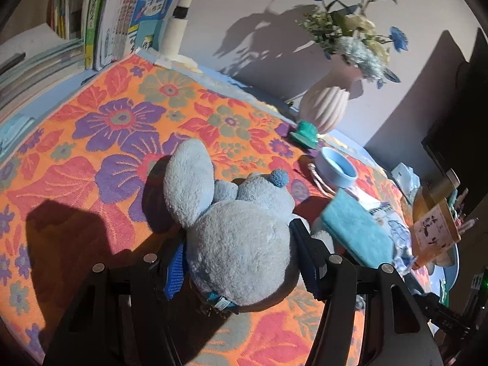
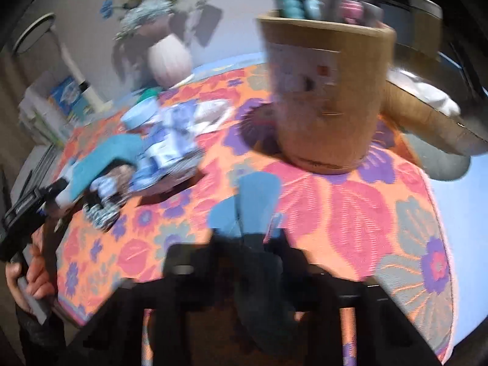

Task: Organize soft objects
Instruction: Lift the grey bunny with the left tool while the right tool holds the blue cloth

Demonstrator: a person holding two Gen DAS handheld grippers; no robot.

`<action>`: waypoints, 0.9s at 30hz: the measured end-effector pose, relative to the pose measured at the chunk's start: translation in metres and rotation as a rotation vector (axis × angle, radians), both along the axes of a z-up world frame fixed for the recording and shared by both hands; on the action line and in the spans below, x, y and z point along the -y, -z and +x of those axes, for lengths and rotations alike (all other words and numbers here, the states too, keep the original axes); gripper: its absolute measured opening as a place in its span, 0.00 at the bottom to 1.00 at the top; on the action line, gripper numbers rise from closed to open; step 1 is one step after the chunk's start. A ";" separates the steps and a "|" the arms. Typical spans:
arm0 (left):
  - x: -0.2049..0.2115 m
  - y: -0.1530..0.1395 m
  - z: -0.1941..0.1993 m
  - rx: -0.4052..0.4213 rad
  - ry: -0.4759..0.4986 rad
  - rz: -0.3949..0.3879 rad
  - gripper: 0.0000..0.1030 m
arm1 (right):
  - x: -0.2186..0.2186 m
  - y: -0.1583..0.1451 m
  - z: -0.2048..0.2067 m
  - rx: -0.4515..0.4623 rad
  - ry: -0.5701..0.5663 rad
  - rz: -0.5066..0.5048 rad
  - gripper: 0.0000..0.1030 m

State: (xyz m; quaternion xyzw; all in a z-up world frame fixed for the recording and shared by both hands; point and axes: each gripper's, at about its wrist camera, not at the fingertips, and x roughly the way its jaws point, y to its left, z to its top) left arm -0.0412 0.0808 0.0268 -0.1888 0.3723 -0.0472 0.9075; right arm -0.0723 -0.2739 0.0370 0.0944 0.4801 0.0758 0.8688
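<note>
while i watch both wrist feeds, this is what i read off them:

left gripper [image 1: 241, 262]: my fingers are clamped on a pale blue plush toy [image 1: 241, 228], one finger on each side of its round body.

plush toy: it sits low over the floral cloth [image 1: 122, 116] that covers the tabletop. a long ear [image 1: 189, 180] sticks up to the left and a darker blue pom-pom [image 1: 279, 177] shows near its top. i cannot tell whether its underside touches the cloth.

right gripper [image 2: 247, 210]: my view is blurred. the fingers look drawn together with a blue soft piece [image 2: 244, 204] between them, above the cloth; i cannot tell what the piece is.

other soft things: a teal folded cloth [image 1: 353, 228] lies just right of the plush toy, next to a blue-and-white patterned fabric [image 2: 170, 140].

nearby: a light blue bowl [image 1: 335, 167] sits beyond the teal cloth. a pale ribbed vase [image 1: 324, 108] with blue flowers stands by the wall. a round tan holder [image 2: 326, 97] full of items stands on the cloth ahead of the right gripper.

background: books [image 1: 122, 21] stand upright at the far left corner.

person: a hand [image 2: 30, 274] grips the left tool's handle at the edge of the right view.
</note>
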 end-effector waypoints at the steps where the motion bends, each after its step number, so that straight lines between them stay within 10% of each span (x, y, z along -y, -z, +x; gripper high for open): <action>1: 0.002 -0.005 -0.003 0.011 0.010 0.001 0.57 | -0.002 -0.003 -0.003 0.008 -0.019 0.029 0.20; 14: 0.054 -0.085 -0.044 0.195 0.154 0.013 0.47 | 0.022 -0.072 -0.038 0.197 0.032 0.018 0.20; 22: 0.019 -0.037 -0.044 -0.017 0.152 0.081 0.96 | 0.045 -0.059 -0.049 0.151 0.053 0.089 0.20; 27: 0.023 -0.017 -0.039 -0.069 0.191 0.187 0.99 | 0.047 -0.048 -0.045 0.120 0.047 0.134 0.20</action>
